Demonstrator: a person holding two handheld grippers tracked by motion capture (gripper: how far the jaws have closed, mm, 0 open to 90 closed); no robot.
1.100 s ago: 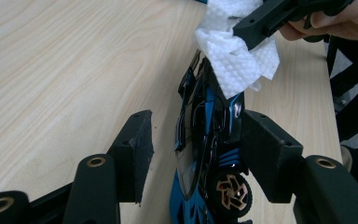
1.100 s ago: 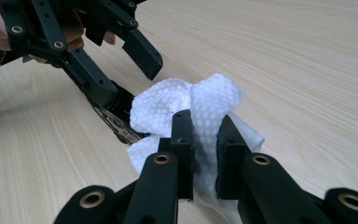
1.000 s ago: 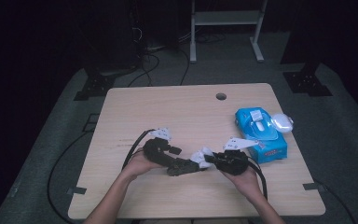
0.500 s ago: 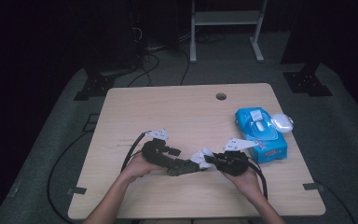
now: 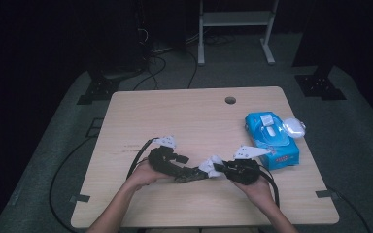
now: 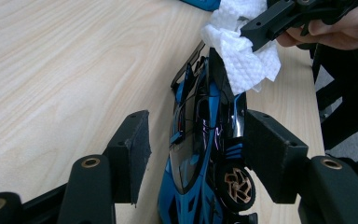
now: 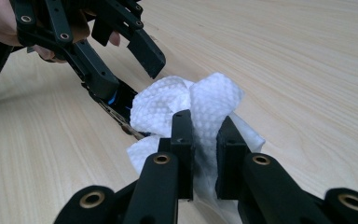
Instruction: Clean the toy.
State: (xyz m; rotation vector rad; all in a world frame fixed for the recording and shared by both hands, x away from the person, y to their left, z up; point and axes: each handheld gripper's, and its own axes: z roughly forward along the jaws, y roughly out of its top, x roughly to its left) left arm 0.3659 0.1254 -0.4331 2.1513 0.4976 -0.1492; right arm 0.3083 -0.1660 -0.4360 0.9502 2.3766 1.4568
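Observation:
A blue toy car (image 5: 190, 176) (image 6: 200, 154) lies tilted on the wooden table (image 5: 175, 116) near its front edge. My left gripper (image 5: 185, 170) (image 6: 198, 123) is open around the car. One jaw rests against the car's wheel side, and bare wood shows between the other jaw and the car. My right gripper (image 5: 218, 168) (image 7: 204, 120) is shut on a crumpled white wipe (image 5: 211, 164) (image 7: 191, 102). The wipe (image 6: 242, 60) touches the far end of the car (image 7: 119, 100). Both grippers meet tip to tip, and a hand holds each.
A blue pack of wipes (image 5: 272, 141) lies at the table's right side, with a small white oval object (image 5: 294, 127) by its far corner. A round cable hole (image 5: 230, 100) sits near the back edge. Cables trail from both grippers over the front edge.

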